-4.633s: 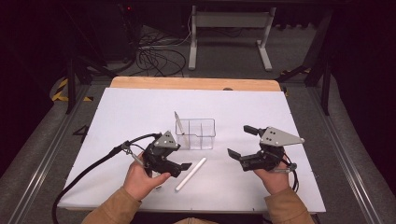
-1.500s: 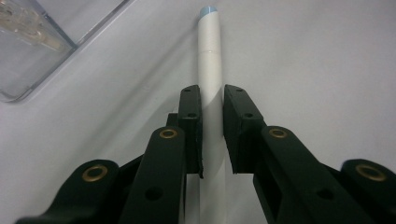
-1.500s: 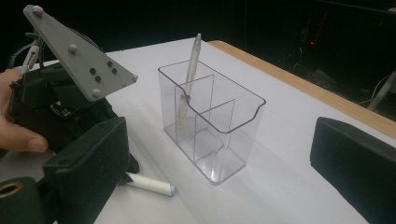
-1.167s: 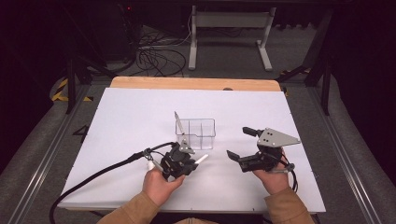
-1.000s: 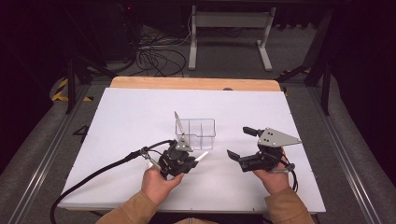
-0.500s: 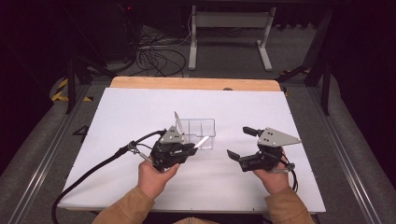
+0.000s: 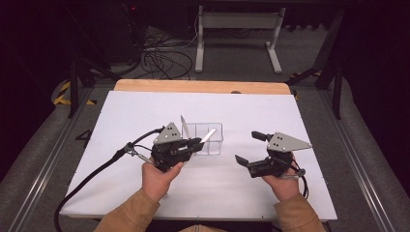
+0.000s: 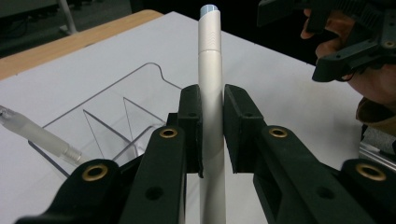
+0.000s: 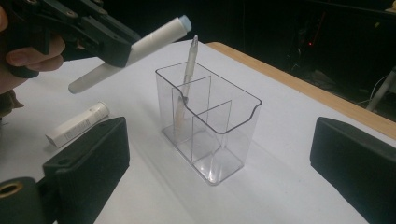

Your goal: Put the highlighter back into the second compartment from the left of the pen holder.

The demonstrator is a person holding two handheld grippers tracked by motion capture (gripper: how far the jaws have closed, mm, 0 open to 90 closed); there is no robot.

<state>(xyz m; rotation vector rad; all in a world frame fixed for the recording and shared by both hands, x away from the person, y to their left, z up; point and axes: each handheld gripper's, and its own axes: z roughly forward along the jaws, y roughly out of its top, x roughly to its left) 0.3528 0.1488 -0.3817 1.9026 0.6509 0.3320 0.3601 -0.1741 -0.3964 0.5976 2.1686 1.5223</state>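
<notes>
Lifted off the sheet [image 7: 145, 111] since the earlier frames: left gripper [image 7: 189, 145], clamped on a marker [image 8: 211, 88], now beside the clear holder [image 9: 210, 126] with the marker tip over its rim. Holds wide apart and unmoved: right gripper [image 7: 247, 150]. Looks matte white, round and slim, pale blue at the end cap; stands tilted up.

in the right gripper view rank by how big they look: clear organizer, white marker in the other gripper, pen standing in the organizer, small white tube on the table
1. clear organizer
2. white marker, held in the left gripper
3. pen, close to the marker in length but thinner, so unsure
4. small white tube
</notes>
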